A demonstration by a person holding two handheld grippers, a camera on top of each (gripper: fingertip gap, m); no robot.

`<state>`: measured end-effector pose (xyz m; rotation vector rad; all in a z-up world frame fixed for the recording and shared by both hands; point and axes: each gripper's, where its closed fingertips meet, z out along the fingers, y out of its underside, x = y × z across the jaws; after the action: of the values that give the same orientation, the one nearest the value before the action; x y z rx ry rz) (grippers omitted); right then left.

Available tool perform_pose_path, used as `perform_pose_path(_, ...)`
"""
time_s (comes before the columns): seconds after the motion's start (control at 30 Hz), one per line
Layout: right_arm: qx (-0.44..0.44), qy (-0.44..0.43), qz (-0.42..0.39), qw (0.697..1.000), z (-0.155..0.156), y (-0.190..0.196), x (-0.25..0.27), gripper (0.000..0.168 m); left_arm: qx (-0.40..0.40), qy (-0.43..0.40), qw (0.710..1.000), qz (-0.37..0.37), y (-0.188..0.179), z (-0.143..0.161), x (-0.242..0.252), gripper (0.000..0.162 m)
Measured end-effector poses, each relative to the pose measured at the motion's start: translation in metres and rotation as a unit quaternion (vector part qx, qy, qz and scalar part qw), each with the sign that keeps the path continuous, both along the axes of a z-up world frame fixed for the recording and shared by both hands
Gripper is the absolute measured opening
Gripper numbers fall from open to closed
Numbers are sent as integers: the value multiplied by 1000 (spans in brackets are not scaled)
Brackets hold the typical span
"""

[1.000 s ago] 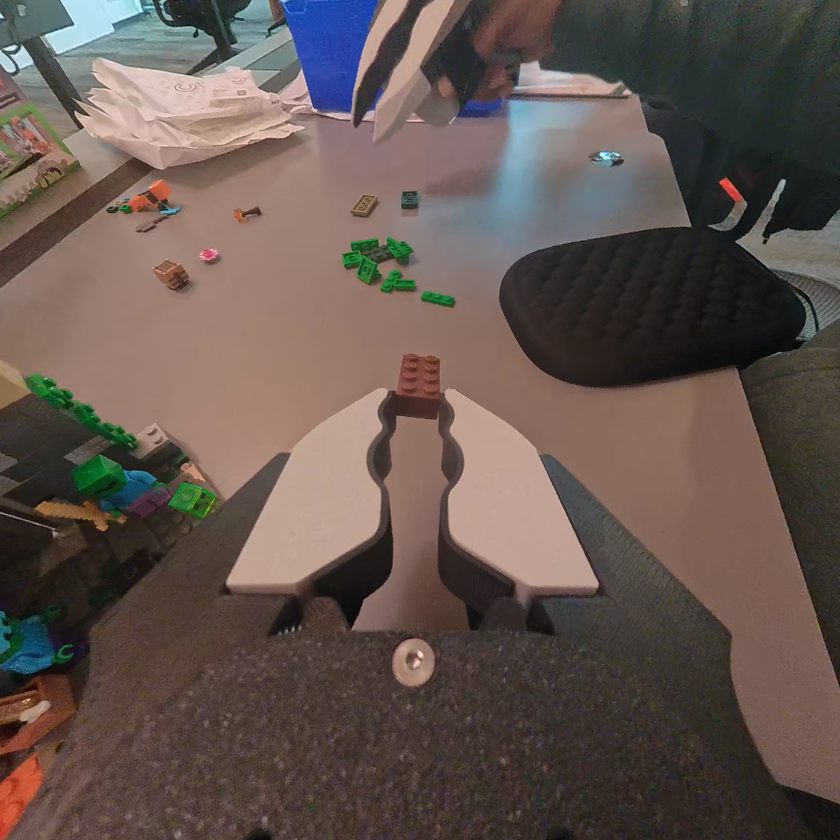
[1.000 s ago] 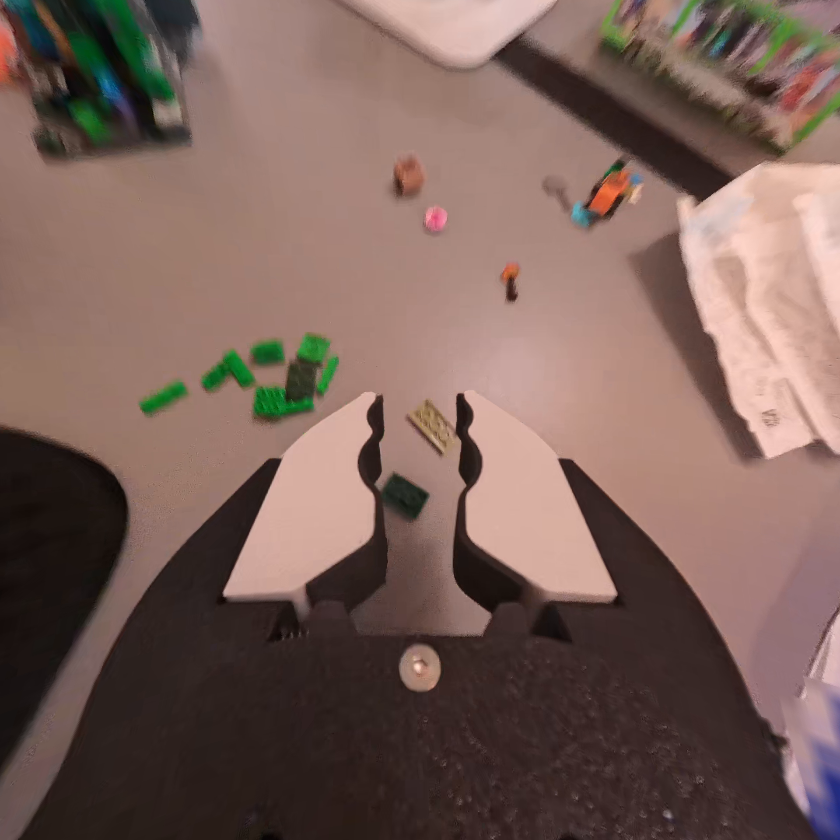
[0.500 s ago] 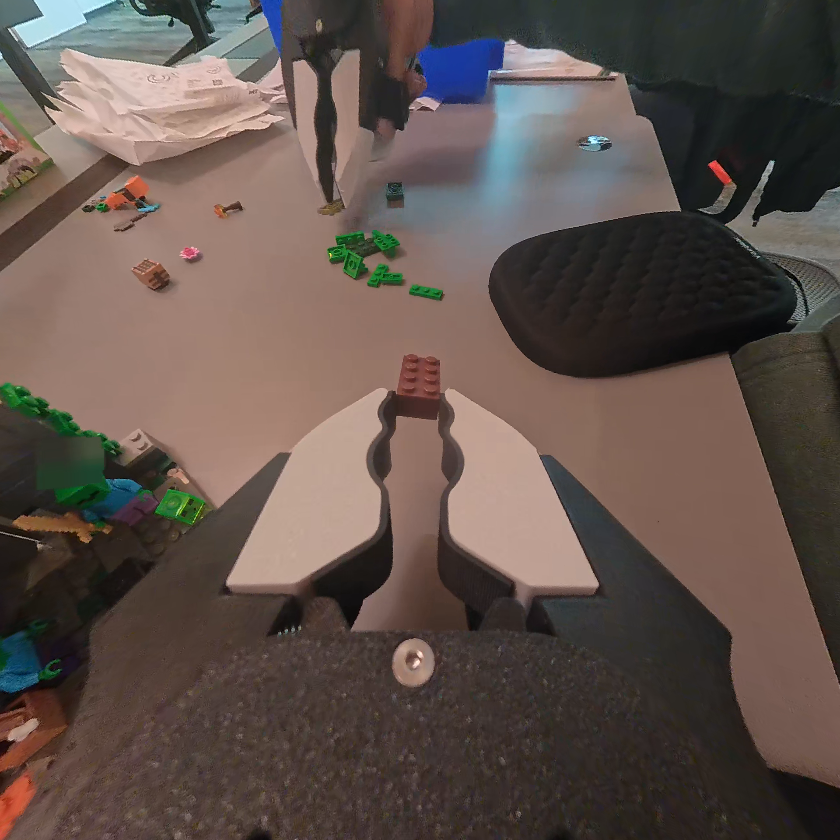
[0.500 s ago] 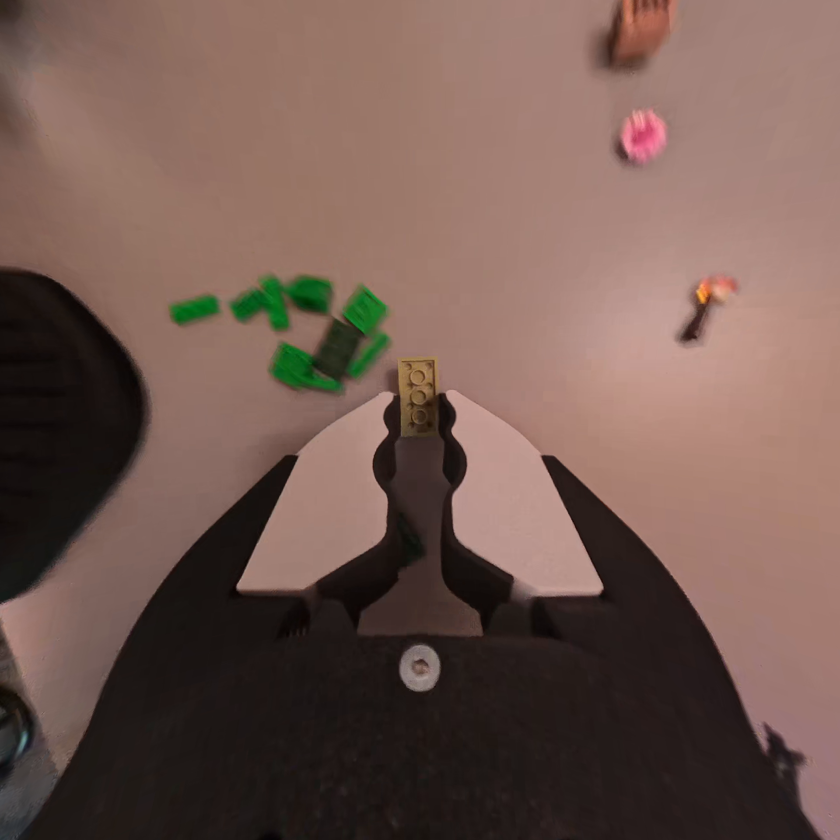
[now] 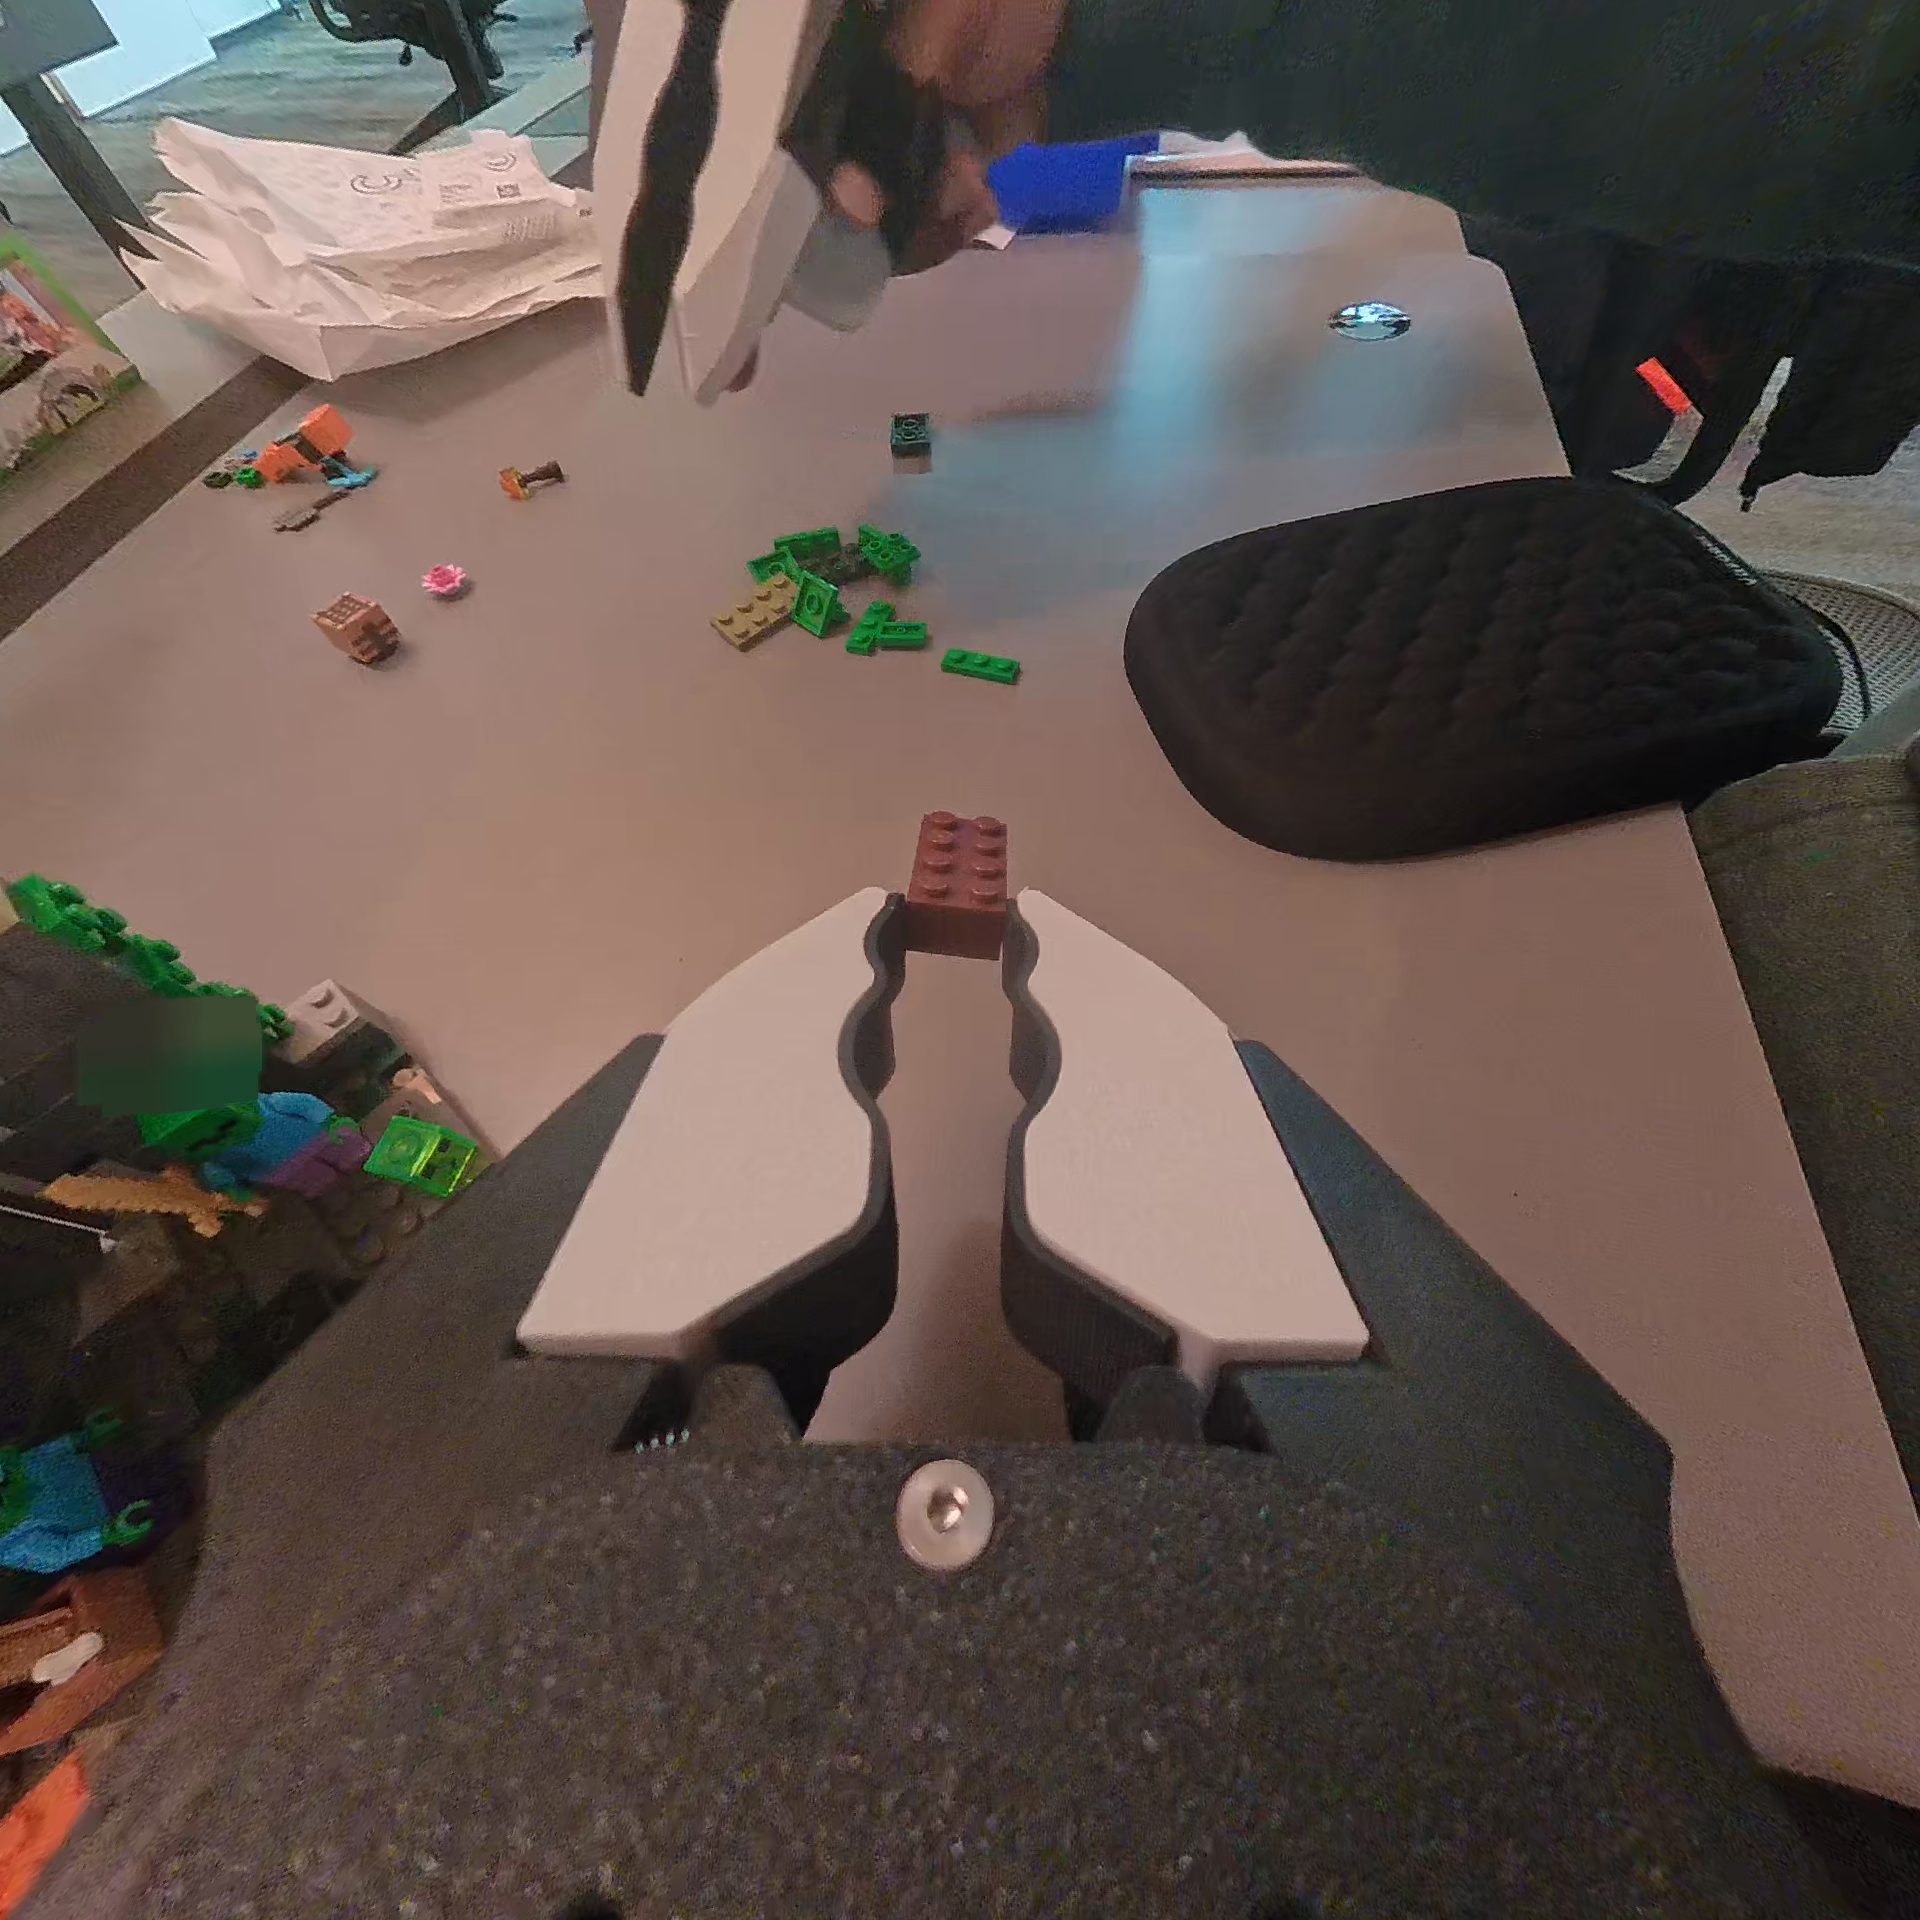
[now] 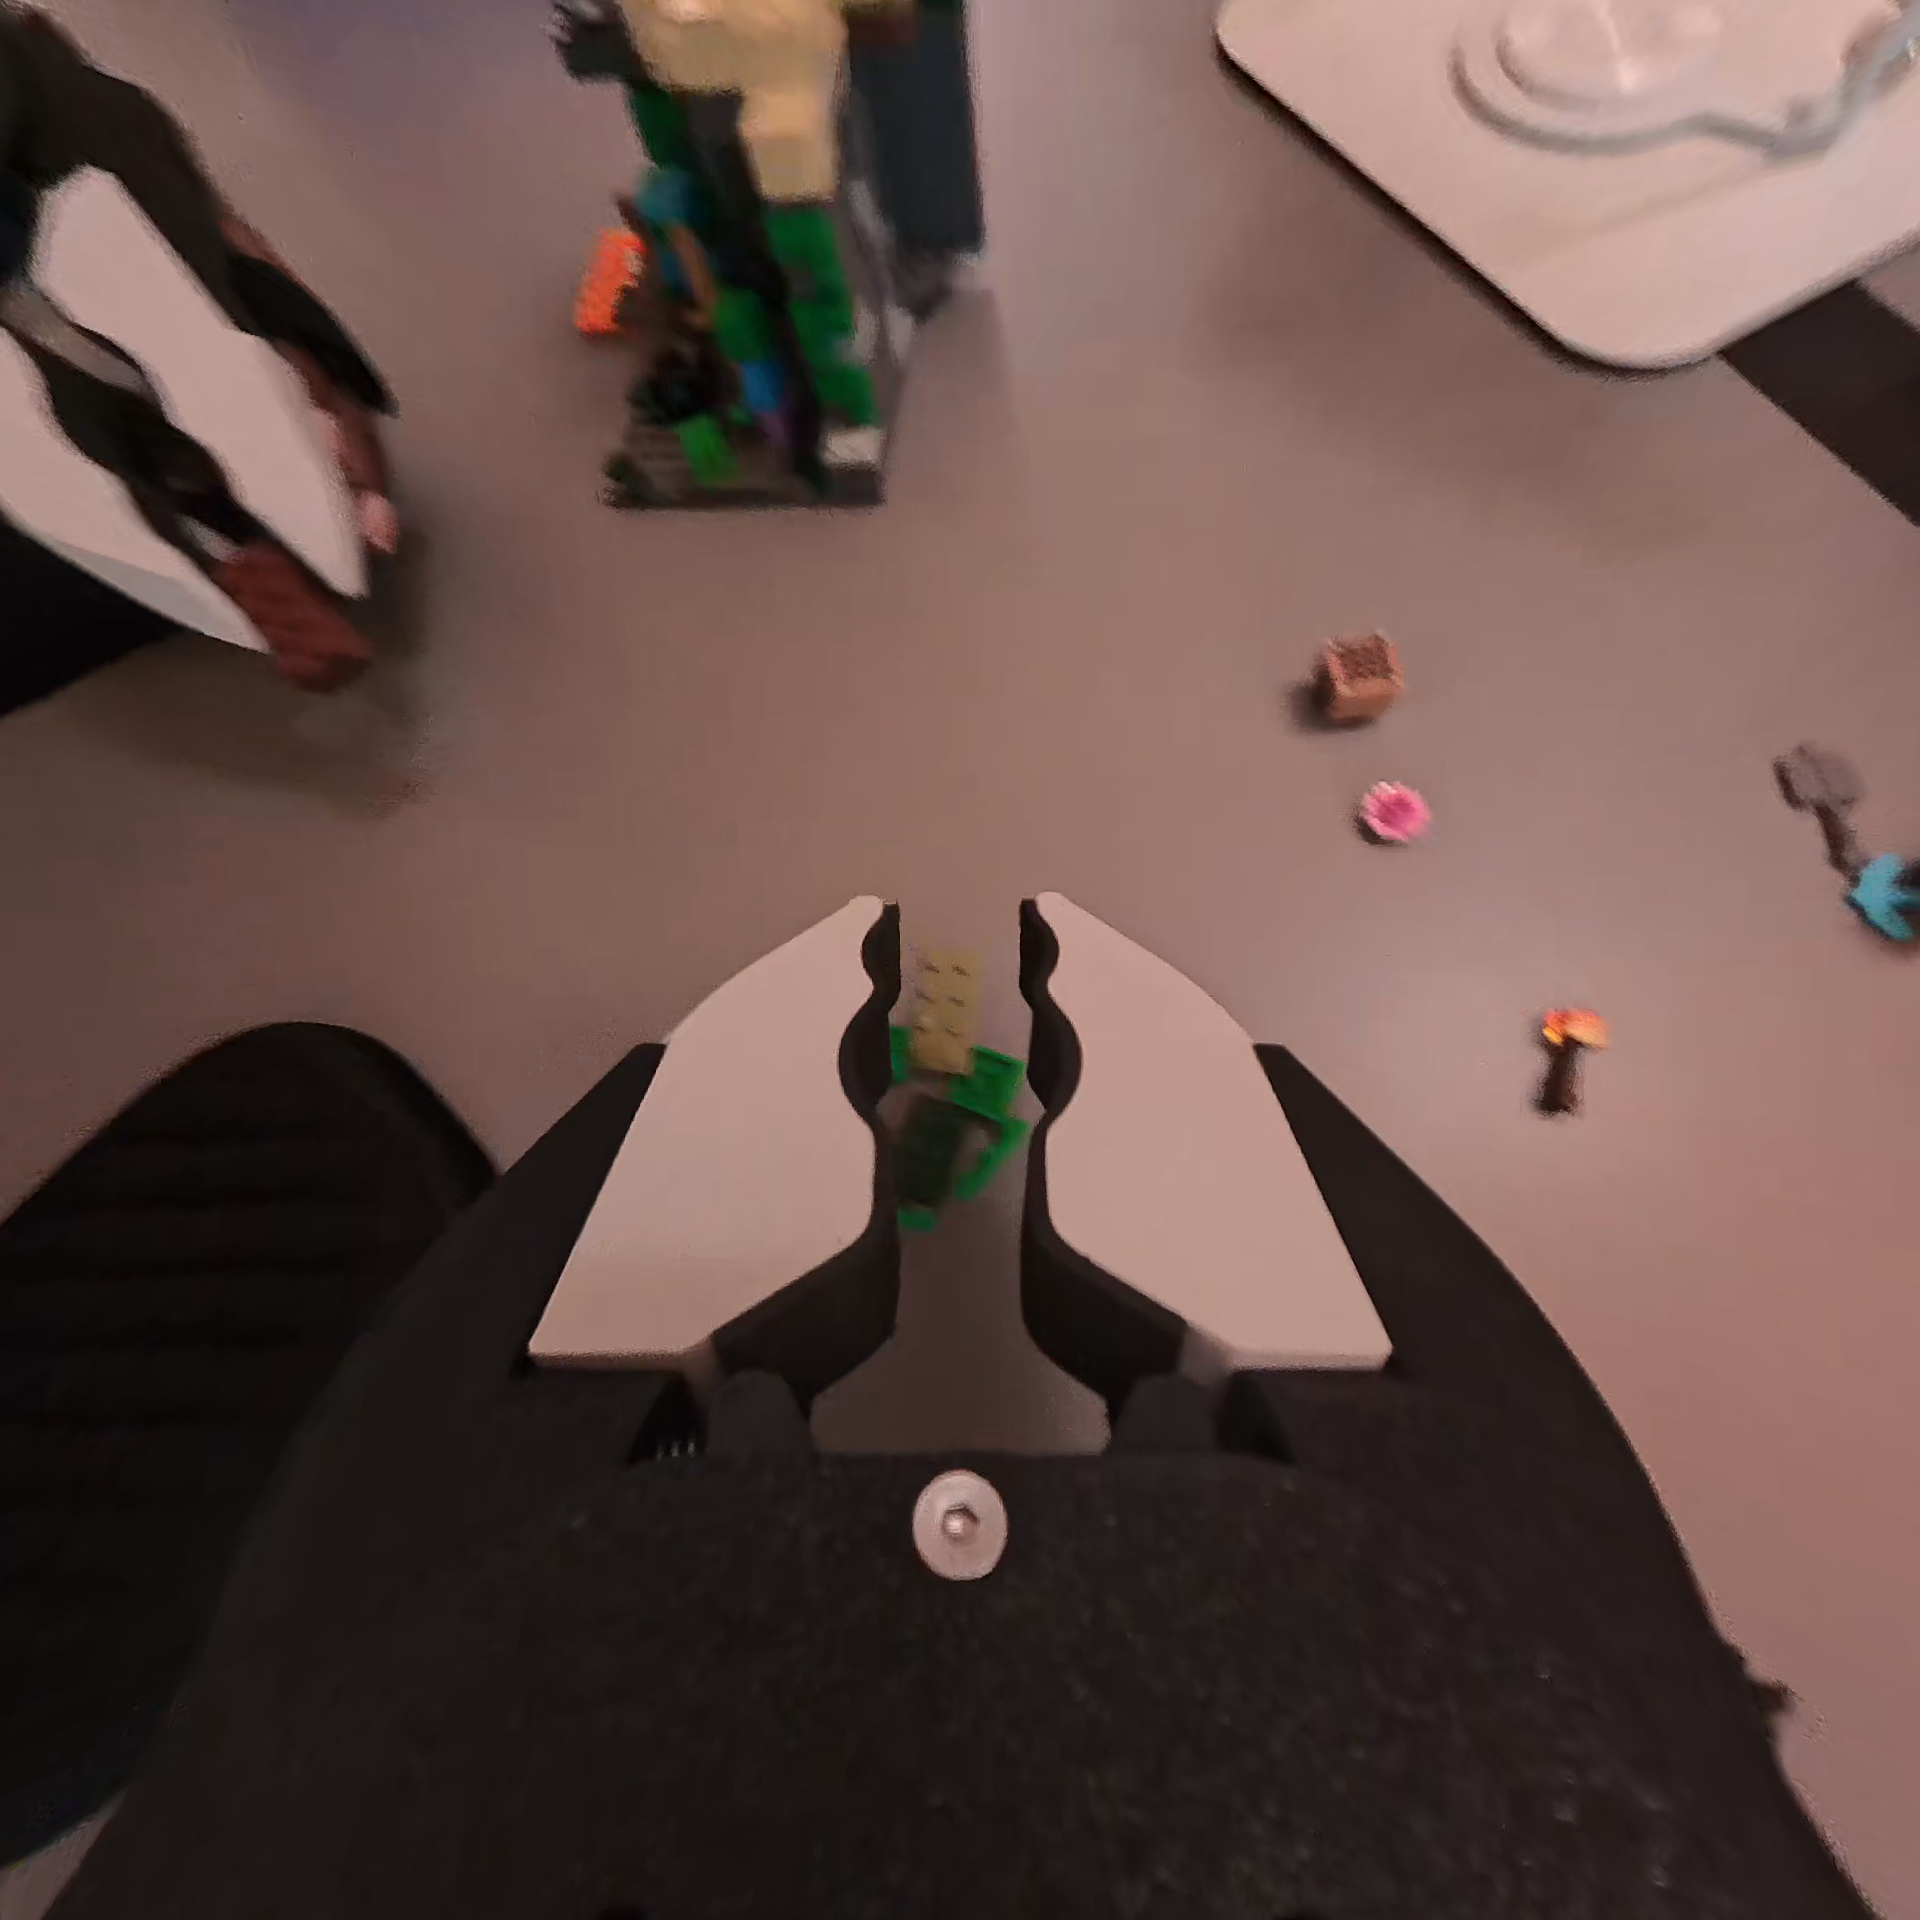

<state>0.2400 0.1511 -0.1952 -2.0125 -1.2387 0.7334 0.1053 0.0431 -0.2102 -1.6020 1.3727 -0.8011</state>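
Brick (image 5: pixel 958 885) between left jaws.

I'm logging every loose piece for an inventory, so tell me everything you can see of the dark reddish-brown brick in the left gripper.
The reddish-brown brick is a small, matte, plastic-looking building block with two rows of round studs on top, six studs showing. The left gripper pinches its near end by the sides between its jaws, so most of it juts forward, level and studs up, above the grey table. Only the jaws touch it. The right wrist view shows it blurred.
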Motion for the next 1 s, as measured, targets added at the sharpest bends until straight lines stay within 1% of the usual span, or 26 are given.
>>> perform_pose_path(0.1, 49, 2, 63, 997, 10, -47, -42, 22, 5, -4, 1000, 2, 1, 2, 0, 17)
perform_pose_path(0.23, 137, -31, 142, 980, 4, -103, -99, 24, 22, -6, 1000, -7, -2, 3, 0, 17)
perform_pose_path(0.3, 166, -54, 160, 971, -2, -113, -116, 27, 40, -6, 999, -20, -7, 4, 2, 17)
perform_pose_path(0.37, 170, -67, 176, 967, -9, -118, -126, 29, 63, -8, 997, -33, -11, 5, 3, 18)
perform_pose_path(0.4, 167, -66, 183, 966, -10, -119, -130, 28, 71, -8, 997, -34, -12, 5, 3, 18)
perform_pose_path(0.43, 171, -66, 188, 965, -10, -120, -132, 17, 75, -6, 996, -39, -13, 5, 4, 18)
perform_pose_path(0.47, 177, -70, 192, 963, -9, -119, -132, 16, 78, -10, 996, -34, -12, 7, 3, 18)
perform_pose_path(0.53, 167, -90, 190, 963, -9, -115, -124, 16, 75, -14, 997, -24, -9, 8, 2, 17)
perform_pose_path(0.6, 166, -109, 160, 967, -7, -99, -105, 16, 64, -27, 998, -11, -5, 13, 0, 19)
perform_pose_path(0.7, 144, -151, 68, 976, -9, -62, -54, 16, 38, -47, 998, 10, 2, 19, -5, 20)
perform_pose_path(0.8, 97, -191, -22, 976, -25, -31, 7, 16, 32, -46, 998, 24, 6, 18, -7, 20)
perform_pose_path(0.9, 39, -195, -66, 978, -42, -23, 44, 16, 33, -38, 998, 33, 9, 16, -7, 20)
perform_pose_path(1.0, 10, -181, -82, 980, -49, -23, 52, 16, 25, -36, 998, 37, 10, 14, -7, 20)
